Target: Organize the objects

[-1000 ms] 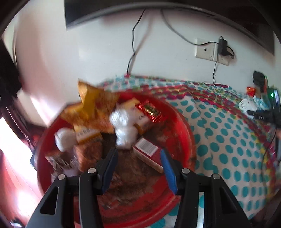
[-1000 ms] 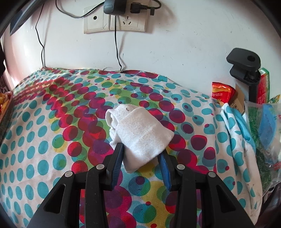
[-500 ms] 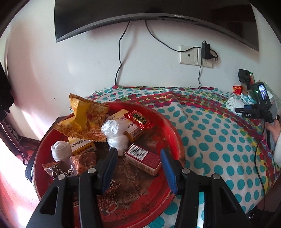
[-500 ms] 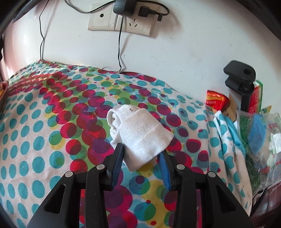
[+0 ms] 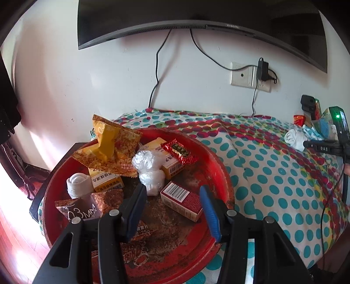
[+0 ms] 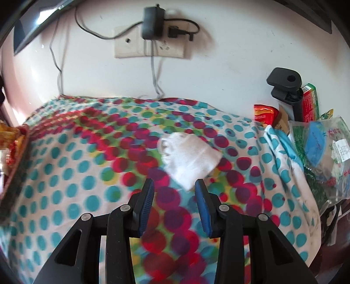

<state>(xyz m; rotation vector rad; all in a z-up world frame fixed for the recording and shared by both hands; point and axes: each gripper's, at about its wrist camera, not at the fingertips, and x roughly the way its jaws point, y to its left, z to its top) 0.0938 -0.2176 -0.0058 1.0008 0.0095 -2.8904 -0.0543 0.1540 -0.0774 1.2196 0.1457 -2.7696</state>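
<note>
Socks first: our white rolled sock (image 6: 189,156) lies on the polka-dot cloth (image 6: 65,170), just past the tips of our right gripper (image 6: 174,189), toward the far right part of the cloth. Our right tongs are released, blue pads spread, with nothing between them; the sock's near corner sits just ahead of the gap, and we cannot tell whether the right pad touches it. From the left wrist view the same sock (image 5: 295,138) shows near the cloth's far right edge, well apart from the tray.

Our left gripper (image 5: 172,195) hangs over the near part of the red round tray (image 5: 221,174), also released and holding nothing. Just beyond its fingers lies a red box with a barcode (image 5: 181,201), flat on the tray floor. Left of it are a brown packet marked 03MM (image 5: 83,207) and a small white roll (image 5: 77,184) standing beside a yellow box (image 5: 107,182). A crumpled clear plastic bag (image 5: 148,170) sits mid-tray, with a red foil sachet (image 5: 179,151) resting on a second yellow box (image 5: 172,166) behind it. An orange snack bag (image 5: 109,148) leans over the tray's far left rim.

Farther back, a wall socket (image 5: 249,76) with a black adapter (image 5: 261,68) sits below a dark screen (image 5: 196,17).
</note>
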